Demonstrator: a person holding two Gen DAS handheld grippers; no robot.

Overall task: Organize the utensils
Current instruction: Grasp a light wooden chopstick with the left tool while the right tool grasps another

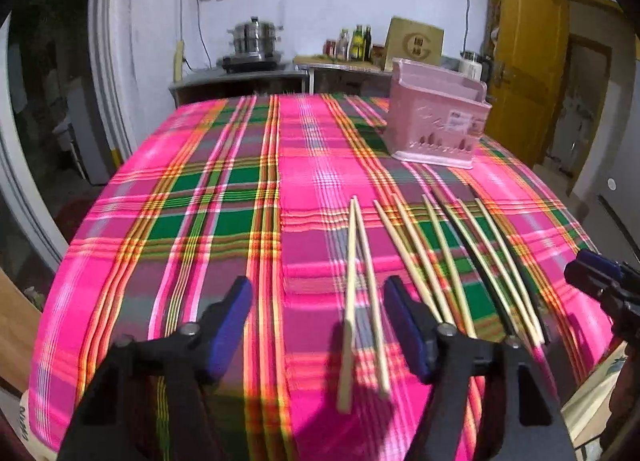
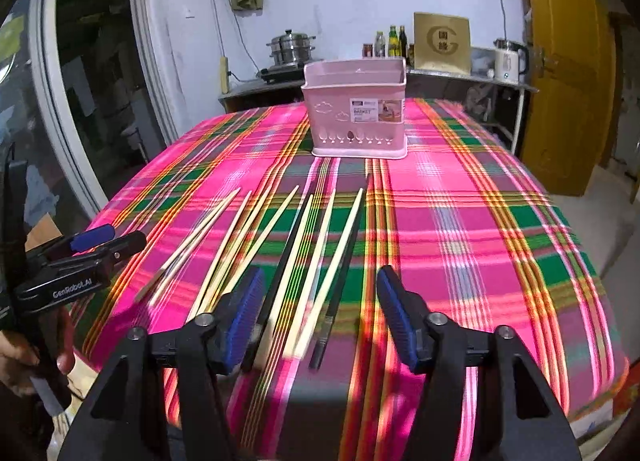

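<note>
On my left, the left gripper [image 1: 318, 325] hangs over the near edge of the counter [image 1: 208, 197], its blue fingers [image 1: 234, 325] spread well apart and gripping nothing; a pair of pale chopsticks [image 1: 362, 301] lies on the plaid cloth between them, nearer the right-hand finger, untouched as far as I can tell. I hold the fingers tilted down and astride that pair, I think, so that they can close across the two sticks together. Just right of it the rest of the chopsticks [image 2: 288, 253] fan out side by side, pale ones mixed with a few black chopsticks [image 2: 344, 273], all pointing roughly away from me, which leaves their near ends easy to reach. My right gripper [image 2: 320, 313] sits over the right end of that fan, fingers [image 2: 394, 317] likewise wide and empty, with a black stick and two or three pale ones lying between them on the cloth. Farther back, standing upright and well apart from the sticks, is the pink utensil basket [image 2: 356, 117], its open top facing up, seemingly with nothing in it yet. I judge that nothing has been sorted so far and both hands are lining up a first pick.
</note>
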